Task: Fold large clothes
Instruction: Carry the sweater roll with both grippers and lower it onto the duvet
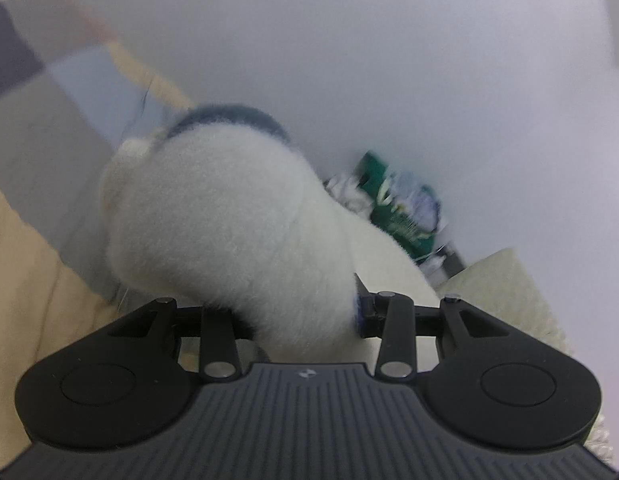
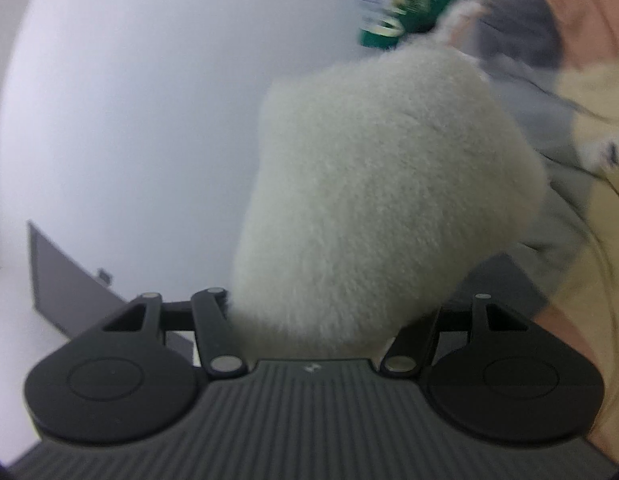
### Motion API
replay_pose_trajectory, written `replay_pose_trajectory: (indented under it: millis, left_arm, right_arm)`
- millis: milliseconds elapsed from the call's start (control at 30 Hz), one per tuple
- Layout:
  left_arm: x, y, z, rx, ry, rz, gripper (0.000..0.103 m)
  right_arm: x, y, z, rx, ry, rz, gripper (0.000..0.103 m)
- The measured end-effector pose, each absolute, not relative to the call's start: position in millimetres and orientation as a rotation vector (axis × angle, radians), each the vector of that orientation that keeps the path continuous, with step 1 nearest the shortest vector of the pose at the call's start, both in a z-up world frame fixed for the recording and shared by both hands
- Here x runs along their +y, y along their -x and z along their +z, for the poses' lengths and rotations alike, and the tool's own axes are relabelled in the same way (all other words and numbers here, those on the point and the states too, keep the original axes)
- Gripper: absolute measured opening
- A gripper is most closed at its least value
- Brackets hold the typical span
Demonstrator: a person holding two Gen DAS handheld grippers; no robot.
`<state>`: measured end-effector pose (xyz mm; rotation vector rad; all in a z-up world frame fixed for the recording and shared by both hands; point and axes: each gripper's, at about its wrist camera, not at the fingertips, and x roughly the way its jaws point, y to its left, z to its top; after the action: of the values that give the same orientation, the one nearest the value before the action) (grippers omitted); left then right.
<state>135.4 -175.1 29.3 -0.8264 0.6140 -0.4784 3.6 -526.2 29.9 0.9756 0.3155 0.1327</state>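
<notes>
Between both grippers, midair: white fleece garment, bunched. My left gripper fingers clamp one fold; right gripper fingers another. Fold unfinished; laying flat remains.

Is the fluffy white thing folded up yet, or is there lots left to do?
Not folded yet. Nothing in view looks finished. Right now both tongs hold bunches of the fluffy white garment: the left tongs and the right tongs each have fleece bulging out between them, lifted up. Still left: laying it flat, folding it and smoothing it down.
</notes>
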Motion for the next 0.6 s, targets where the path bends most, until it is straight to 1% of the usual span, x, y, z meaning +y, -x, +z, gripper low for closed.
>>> replay_pose_trajectory:
  millis: [133,233,400,467,500,567,600]
  left_arm:
    - [-180.6,-148.9,-17.3,0.643,0.818,-0.476,0.045]
    - [-169.5,-157.7,-53.3,0.663,0.847,-0.48,0.045]
    - [-164.5,-141.4,-80.3,0.644,0.871,-0.532,0.045]
    - [-165.0,-134.6,-84.6,0.674,0.88,-0.52,0.048]
    - [-166.0,-129.3,-83.7,0.685,0.874,-0.516,0.052]
    - [-164.9,-123.7,-83.0,0.734,0.85,-0.481,0.066]
    - [-161.9,-120.8,-83.3,0.765,0.849,-0.455,0.069]
  right_arm:
    - [-530.6,-8.8,-18.0,0.386,-0.984,0.065,0.064]
    - [-529.2,-8.8,-44.3,0.425,-0.981,0.032,0.064]
    - [-523.5,6.4,-72.5,0.411,-0.975,0.015,0.068]
    - [-526.1,13.4,-84.6,0.423,-1.022,0.003,0.072]
    - [-529.1,15.6,-90.8,0.439,-1.06,-0.003,0.073]
    - [-529.9,21.5,-93.4,0.475,-1.098,-0.013,0.074]
    - [-528.4,24.9,-91.2,0.489,-1.093,-0.016,0.075]
